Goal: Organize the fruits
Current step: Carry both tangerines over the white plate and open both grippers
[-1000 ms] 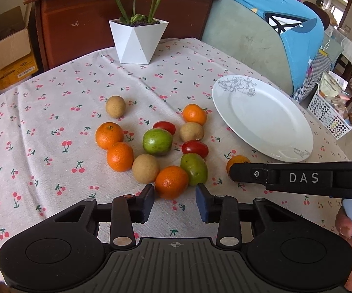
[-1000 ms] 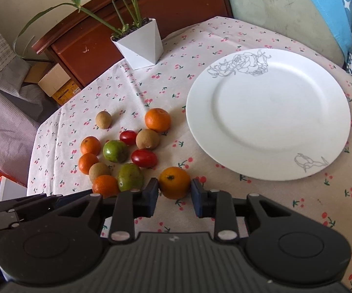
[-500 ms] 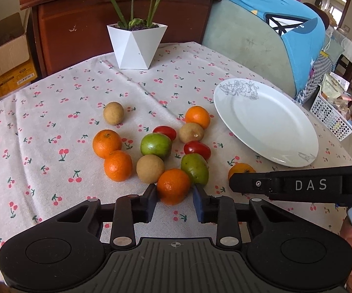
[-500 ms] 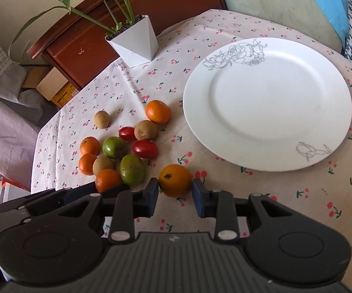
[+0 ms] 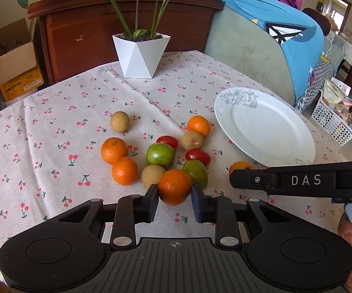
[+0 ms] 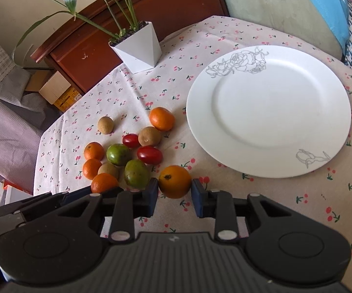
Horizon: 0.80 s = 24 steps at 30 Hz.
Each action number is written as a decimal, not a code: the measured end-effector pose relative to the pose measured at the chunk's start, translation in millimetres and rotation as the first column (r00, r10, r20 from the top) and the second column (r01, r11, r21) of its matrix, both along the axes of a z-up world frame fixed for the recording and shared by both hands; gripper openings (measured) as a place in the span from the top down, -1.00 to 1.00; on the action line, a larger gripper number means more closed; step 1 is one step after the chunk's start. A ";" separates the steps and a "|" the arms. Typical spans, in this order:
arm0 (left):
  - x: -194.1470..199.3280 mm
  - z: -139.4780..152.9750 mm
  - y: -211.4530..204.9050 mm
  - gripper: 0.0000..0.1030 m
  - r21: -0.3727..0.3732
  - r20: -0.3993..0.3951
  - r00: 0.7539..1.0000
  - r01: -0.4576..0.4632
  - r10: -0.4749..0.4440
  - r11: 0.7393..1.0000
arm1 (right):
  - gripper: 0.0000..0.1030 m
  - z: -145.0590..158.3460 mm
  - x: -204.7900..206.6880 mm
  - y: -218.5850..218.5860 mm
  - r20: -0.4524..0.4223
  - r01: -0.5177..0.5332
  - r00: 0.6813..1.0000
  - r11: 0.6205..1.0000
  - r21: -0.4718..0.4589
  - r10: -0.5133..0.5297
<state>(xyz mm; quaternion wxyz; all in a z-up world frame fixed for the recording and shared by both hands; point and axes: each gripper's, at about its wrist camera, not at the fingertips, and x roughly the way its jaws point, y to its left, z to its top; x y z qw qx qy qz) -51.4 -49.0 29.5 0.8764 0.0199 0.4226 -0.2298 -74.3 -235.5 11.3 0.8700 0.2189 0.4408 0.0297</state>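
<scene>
Several fruits lie in a cluster on the cherry-print tablecloth: oranges [image 5: 114, 150], green fruits [image 5: 160, 154], red tomatoes [image 5: 197, 156] and brown round fruits [image 5: 119, 121]. My left gripper [image 5: 174, 193] is shut on the nearest orange [image 5: 174, 186] at the cluster's front edge. My right gripper [image 6: 174, 190] has a separate orange [image 6: 174, 182] between its pads, and its jaws are closing on it. That orange sits alone between the cluster and the white plate [image 6: 268, 112], which holds no fruit. In the left wrist view the right gripper's arm [image 5: 298, 180] crosses on the right.
A white faceted planter [image 5: 140, 56] stands at the table's far side before a dark wooden cabinet [image 5: 83, 31]. A cardboard box [image 5: 15, 66] is on the floor to the left. A cushioned seat with a blue cover [image 5: 261, 36] and a white basket [image 5: 332, 122] lie beyond the plate.
My left gripper's fingers have closed in from a wider gap onto the front orange. The right gripper has kept its orange between the pads and has hardly moved.
</scene>
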 end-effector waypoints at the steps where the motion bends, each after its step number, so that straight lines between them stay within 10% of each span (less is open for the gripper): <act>1: -0.2 3.0 0.6 0.49 -0.010 0.006 1.000 -0.005 0.005 1.000 | 0.43 1.9 0.0 -0.6 0.005 0.003 1.000 1.000 0.004 -0.003; 24: 23.2 17.0 -72.6 0.49 -0.083 0.048 0.995 0.093 -0.089 0.992 | 0.43 28.8 -8.8 -68.8 0.069 0.299 0.952 0.954 -0.019 -0.298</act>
